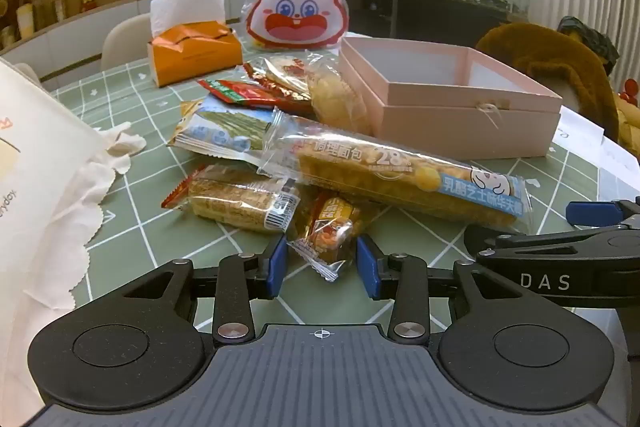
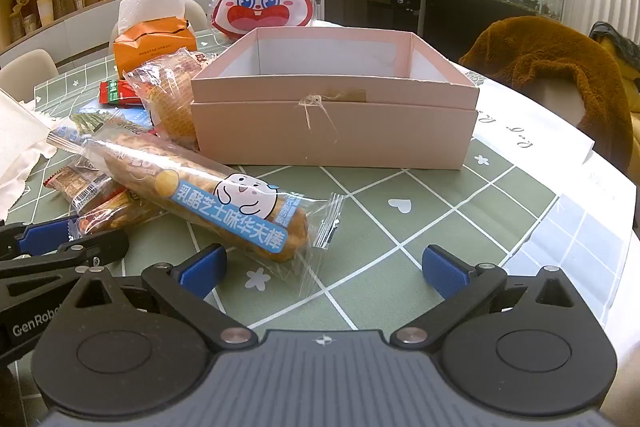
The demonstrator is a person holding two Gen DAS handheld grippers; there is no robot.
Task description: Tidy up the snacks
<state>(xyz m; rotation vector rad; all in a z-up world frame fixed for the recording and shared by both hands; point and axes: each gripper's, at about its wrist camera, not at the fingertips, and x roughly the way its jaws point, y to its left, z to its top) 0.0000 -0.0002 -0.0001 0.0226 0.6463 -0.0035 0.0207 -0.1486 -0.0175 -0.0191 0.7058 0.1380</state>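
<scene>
A small gold snack packet [image 1: 329,233] lies at the near edge of a snack pile, partly under a long bread stick packet [image 1: 400,175]. My left gripper [image 1: 322,265] has its blue pads against both sides of the small packet, shut on it. In the right wrist view my right gripper [image 2: 326,269] stands wide open just above the tablecloth. The bread stick packet's [image 2: 224,207] near end lies close to its left pad [image 2: 204,267] without touching. An open, empty pink box [image 2: 332,107] stands behind. More wrapped snacks [image 1: 228,131] are piled left of the box.
A bunny-face bag [image 1: 298,9] leans behind the box, beside an orange tissue box [image 1: 192,55]. White paper and a crumpled tissue [image 1: 116,143] lie at left. A chair draped in brown fur [image 2: 552,67] stands at right. The green checked tablecloth [image 2: 420,211] is bare before the box.
</scene>
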